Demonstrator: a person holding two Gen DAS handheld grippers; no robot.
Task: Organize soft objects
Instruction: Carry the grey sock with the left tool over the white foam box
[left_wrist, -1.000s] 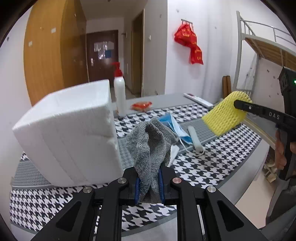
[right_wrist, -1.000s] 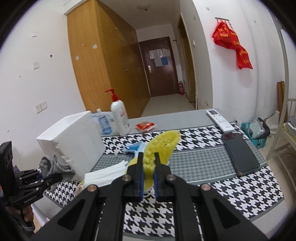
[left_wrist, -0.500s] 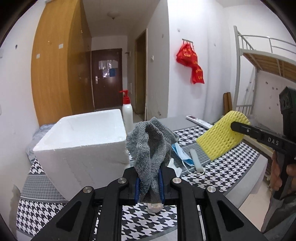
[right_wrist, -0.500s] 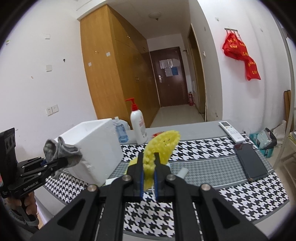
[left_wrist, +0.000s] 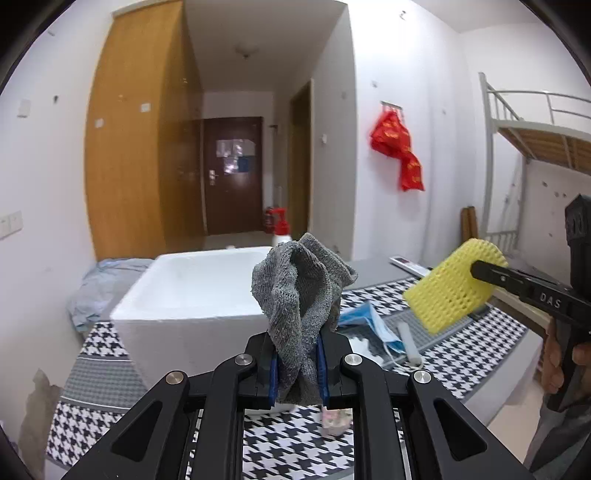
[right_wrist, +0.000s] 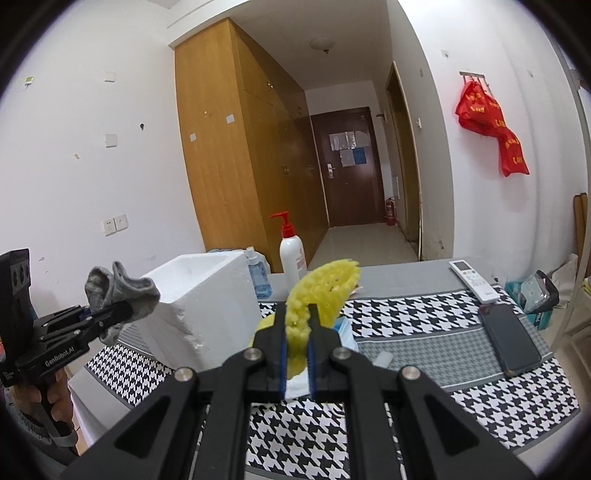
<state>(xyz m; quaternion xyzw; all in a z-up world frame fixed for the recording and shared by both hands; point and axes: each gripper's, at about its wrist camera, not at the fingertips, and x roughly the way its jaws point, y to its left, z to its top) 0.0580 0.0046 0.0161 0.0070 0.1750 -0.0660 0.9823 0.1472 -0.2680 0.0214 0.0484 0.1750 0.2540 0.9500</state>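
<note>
My left gripper (left_wrist: 297, 363) is clamped on the grey cloth (left_wrist: 301, 291), my right gripper (right_wrist: 296, 347) on the yellow sponge (right_wrist: 321, 291), both held above the desk (right_wrist: 424, 332) so they clear the rim of the white foam box (left_wrist: 195, 284); open air lies between
</note>
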